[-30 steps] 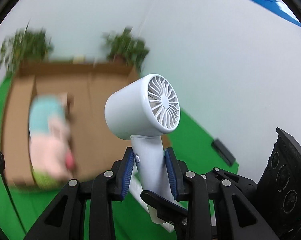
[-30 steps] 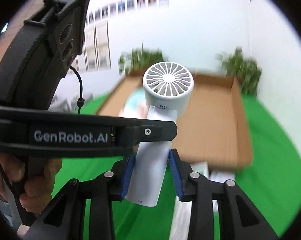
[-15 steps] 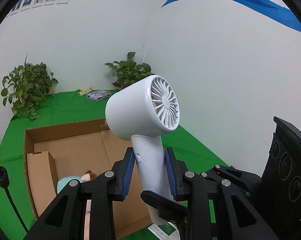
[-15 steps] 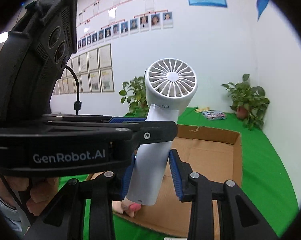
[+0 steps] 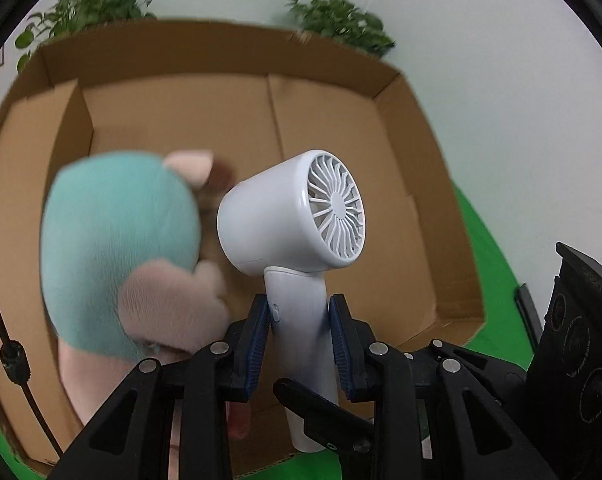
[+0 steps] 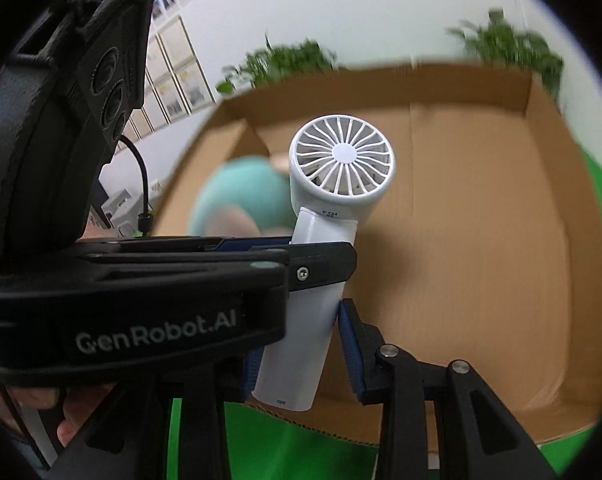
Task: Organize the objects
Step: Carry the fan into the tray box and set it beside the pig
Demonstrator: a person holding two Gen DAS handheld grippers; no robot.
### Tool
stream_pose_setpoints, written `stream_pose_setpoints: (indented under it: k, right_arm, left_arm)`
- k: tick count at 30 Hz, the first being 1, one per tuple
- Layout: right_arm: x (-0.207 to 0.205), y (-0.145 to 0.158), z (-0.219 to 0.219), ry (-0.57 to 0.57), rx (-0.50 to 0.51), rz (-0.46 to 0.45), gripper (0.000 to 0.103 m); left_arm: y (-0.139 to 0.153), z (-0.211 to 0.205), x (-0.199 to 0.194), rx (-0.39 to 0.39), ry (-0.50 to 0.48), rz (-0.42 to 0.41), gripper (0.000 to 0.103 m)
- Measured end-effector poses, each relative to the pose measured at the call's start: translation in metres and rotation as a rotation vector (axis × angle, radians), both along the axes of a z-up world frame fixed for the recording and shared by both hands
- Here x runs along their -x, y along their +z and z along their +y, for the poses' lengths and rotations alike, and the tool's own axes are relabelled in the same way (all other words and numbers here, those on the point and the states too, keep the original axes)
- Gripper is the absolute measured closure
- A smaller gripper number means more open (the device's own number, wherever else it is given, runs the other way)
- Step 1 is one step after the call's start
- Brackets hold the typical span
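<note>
right now both claws clamp the white handheld fan (image 5: 297, 224) by its handle: the left claw (image 5: 299, 344) higher, just under the head, the right claw (image 6: 301, 356) near the handle's foot. the handle's long axis runs roughly upright, over the open cardboard box (image 5: 413, 184), right of the plush toy (image 5: 117, 248) lying inside it. the bare box floor right of the toy looks like the drop spot.

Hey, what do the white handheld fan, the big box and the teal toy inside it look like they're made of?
Handheld fan: likely hard plastic, smooth satin white, with a moulded grille. Box: corrugated cardboard, matte brown; fluting shows at the cut edge. Toy: plush fabric, fuzzy teal and pink nap, though blurred.
</note>
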State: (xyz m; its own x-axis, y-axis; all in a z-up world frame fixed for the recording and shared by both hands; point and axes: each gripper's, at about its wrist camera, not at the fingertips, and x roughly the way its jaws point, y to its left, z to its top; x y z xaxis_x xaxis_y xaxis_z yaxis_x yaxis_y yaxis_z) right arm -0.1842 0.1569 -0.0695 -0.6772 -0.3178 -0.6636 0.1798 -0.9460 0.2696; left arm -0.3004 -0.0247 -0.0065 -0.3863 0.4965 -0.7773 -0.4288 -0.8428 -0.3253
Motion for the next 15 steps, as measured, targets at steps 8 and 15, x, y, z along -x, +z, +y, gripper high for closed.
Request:
stream_pose_setpoints:
  k: [8,15]
  right_arm:
    - [-0.019,-0.019,0.002,-0.026,0.058,-0.033,0.069]
    - [-0.017,-0.017,0.002,-0.010,0.021,-0.020,0.070]
  left_arm:
    - [-0.014,0.006,-0.009,0.058,-0.014,0.024,0.075]
    - [-0.022,-0.008,-0.007,0.071,0.022,0.064,0.076]
